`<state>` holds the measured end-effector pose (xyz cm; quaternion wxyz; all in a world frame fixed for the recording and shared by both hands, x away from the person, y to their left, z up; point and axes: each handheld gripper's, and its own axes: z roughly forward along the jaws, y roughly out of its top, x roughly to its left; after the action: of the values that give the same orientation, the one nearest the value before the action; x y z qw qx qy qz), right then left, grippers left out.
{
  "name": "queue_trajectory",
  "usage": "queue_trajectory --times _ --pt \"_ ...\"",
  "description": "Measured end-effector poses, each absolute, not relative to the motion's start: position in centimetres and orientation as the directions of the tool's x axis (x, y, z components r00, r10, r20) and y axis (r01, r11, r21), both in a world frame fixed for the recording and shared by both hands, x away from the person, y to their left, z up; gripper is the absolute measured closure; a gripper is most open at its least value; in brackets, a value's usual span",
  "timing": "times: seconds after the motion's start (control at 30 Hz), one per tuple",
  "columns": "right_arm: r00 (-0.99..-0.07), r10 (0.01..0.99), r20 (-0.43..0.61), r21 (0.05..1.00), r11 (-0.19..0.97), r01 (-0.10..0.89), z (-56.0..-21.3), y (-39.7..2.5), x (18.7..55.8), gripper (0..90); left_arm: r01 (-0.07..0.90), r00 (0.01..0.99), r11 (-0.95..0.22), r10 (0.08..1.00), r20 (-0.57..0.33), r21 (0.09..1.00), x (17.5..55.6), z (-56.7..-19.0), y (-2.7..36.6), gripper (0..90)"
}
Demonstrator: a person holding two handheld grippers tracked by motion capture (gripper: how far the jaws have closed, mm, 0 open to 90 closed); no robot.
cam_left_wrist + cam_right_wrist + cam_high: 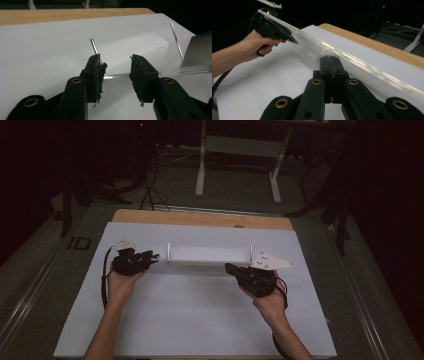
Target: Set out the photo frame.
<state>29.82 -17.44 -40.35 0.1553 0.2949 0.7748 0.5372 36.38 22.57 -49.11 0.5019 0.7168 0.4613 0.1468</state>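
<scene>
A clear acrylic plate (209, 254) lies across the middle of the white table sheet (190, 320), with a thin metal pin standing at each end (168, 251) (251, 252). My left gripper (152, 256) is at the plate's left end, open. In the left gripper view its jaws (117, 72) straddle the plate's bright edge (116, 76), just in front of the near pin (94, 47); the far pin (177, 40) stands to the right. My right gripper (229, 267) is shut, its tip (332, 62) close against the plate's long front edge (362, 66), nothing visibly between the jaws.
The sheet covers a wooden tabletop whose far edge (200, 218) shows bare. Beyond it, on a dark floor, stand a white table frame (240, 150) and cables. A hand holding the left gripper (269, 27) appears in the right gripper view.
</scene>
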Motion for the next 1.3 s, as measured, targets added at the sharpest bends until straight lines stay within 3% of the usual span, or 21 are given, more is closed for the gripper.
queue_trajectory --times 0.33,0.67,0.9,1.3 --pt "-0.768 0.636 0.067 0.931 0.238 0.277 -39.4 -17.4 30.9 90.0 0.489 0.549 -0.094 0.806 -0.222 0.867 35.6 -49.1 23.2 57.7" --pt "-0.76 0.647 0.065 0.935 0.226 0.272 -38.7 -17.1 31.9 90.0 0.413 0.641 -0.182 0.754 -0.143 0.893 35.3 -48.7 21.5 42.2" --pt "-0.756 0.651 0.067 0.937 0.22 0.272 -38.4 -17.0 32.5 90.0 0.369 0.67 -0.189 0.733 -0.12 0.91 36.5 -48.0 19.7 36.6" --pt "-0.738 0.671 0.068 0.938 0.209 0.276 -37.7 -17.1 33.7 90.0 0.354 0.663 -0.196 0.742 -0.098 0.914 37.6 -48.2 18.4 45.4"
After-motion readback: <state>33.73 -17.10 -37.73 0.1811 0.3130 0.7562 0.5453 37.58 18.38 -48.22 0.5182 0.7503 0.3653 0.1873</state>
